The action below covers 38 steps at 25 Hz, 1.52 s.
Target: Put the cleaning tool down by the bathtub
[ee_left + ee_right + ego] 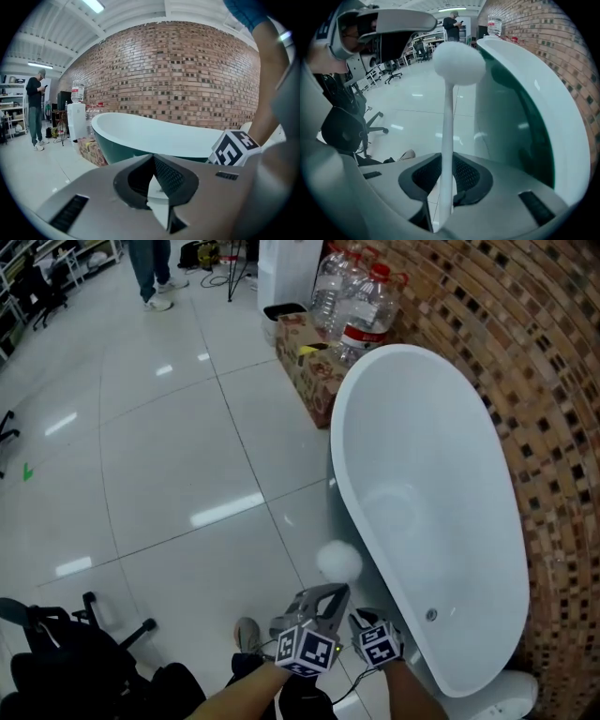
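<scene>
Holding cleaning tool (pixel 459 63) by its stem in my right claw (pixel 447 164), round head just beside bathtub (pixel 422 446), above floor (pixel 187 474); left claw (pixel 153 173) closed, empty; set-down step, next needs lowering, then release

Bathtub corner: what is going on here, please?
A person holds a gripper in each hand beside a white bathtub. The right gripper has its jaws shut on the thin white handle of a cleaning tool with a round fluffy head, which points down at the tiled floor next to the tub. The tool is not yet released. The left gripper is close by, jaws together, holding nothing.
</scene>
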Motion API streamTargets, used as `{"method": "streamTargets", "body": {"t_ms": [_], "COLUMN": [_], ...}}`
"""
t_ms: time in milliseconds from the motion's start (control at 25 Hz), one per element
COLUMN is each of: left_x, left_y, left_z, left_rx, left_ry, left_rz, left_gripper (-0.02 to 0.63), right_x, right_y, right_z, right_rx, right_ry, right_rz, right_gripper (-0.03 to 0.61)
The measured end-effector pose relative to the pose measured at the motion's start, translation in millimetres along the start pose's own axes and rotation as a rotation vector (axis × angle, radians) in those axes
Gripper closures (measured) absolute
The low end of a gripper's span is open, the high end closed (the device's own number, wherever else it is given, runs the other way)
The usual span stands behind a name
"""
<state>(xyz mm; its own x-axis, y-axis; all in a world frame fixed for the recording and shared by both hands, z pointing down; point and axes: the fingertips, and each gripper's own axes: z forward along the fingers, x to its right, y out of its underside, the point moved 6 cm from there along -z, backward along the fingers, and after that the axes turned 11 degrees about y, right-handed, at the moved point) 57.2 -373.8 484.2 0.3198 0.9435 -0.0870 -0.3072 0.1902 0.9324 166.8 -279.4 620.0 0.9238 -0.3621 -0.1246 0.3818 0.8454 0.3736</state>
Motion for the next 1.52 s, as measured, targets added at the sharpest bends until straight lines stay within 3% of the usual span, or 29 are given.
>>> {"method": "streamTargets", "body": {"t_ms": [240,600,920,1200,1520], "left_x": [-13.2,-22.8,-53.1,-54.6,-52.5], "left_y": [34.9,108.2,195.0,263.4,316.2], "left_z": [-1.6,10.5,31.1,34.3,48.5], "left_rx": [0.001,-0.008,-0.034,-0.043,-0.086], "left_ry": [-0.023,-0.036,-0.124,-0.197,-0.179], "left_rz": [-0.052,-0.119,-0.166,-0.274,-0.266], "left_gripper": [0.615,0.615,0.615,0.615,0.615], "right_x": [-14.3,-18.2,-17.4,-24.6,-11.8], "right_y": [-14.7,-21.8,-11.0,9.8,52.1], "right_z": [43.5,114.4,173.6,222.6,309.1], "right_rx": [-0.008,-0.004,0.044,0.033,-0.091], "right_ry": [-0.024,-0.023,-0.024,-0.017,0.054], "right_rz": [-0.042,0.016,0.023,0.01,-0.022], "right_gripper": [0.487,0.486,0.486,0.486,0.483]}}
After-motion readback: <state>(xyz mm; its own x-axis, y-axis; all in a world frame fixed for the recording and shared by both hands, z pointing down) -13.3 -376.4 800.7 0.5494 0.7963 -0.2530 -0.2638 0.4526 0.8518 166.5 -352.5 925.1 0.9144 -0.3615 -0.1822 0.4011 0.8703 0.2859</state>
